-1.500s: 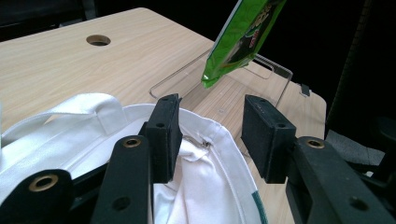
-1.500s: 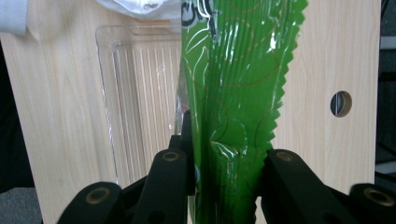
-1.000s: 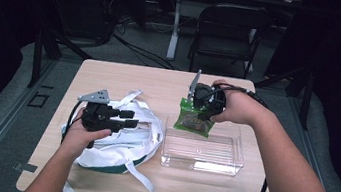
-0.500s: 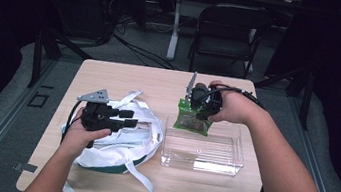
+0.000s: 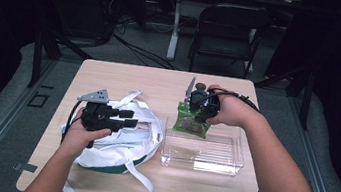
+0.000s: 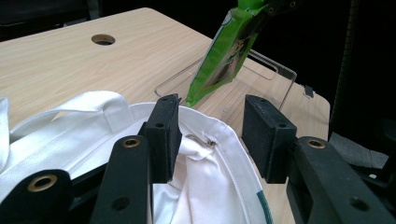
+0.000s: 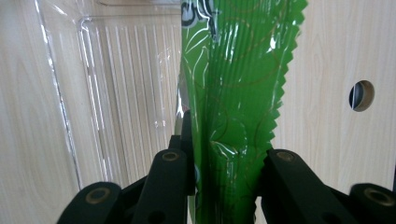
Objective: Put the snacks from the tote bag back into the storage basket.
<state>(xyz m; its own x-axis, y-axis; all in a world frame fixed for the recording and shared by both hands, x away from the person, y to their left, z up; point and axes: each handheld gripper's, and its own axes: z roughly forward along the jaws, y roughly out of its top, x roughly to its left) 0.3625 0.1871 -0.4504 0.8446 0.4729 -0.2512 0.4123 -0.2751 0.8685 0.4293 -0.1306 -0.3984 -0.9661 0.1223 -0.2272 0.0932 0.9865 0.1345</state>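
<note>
My right gripper (image 5: 195, 110) pinches green snack pkt (image 5: 192, 121) by its edge, above clear tray's (image 5: 203, 153) far-left corner. Left gripper (image 5: 127, 119) spread over white bag (image 5: 121, 144). Risk: thin edge grip, pkt may slip.

My snack packet (image 7: 233, 93) is bright green with white print; my tote bag (image 5: 122, 139) is white with green trim; my counter (image 5: 125, 77) is pale woodgrain; my tray (image 5: 210, 154) is clear.

text: none legible | green packet (image 7: 233, 93): white printed marks near its top, too partial to read
</note>
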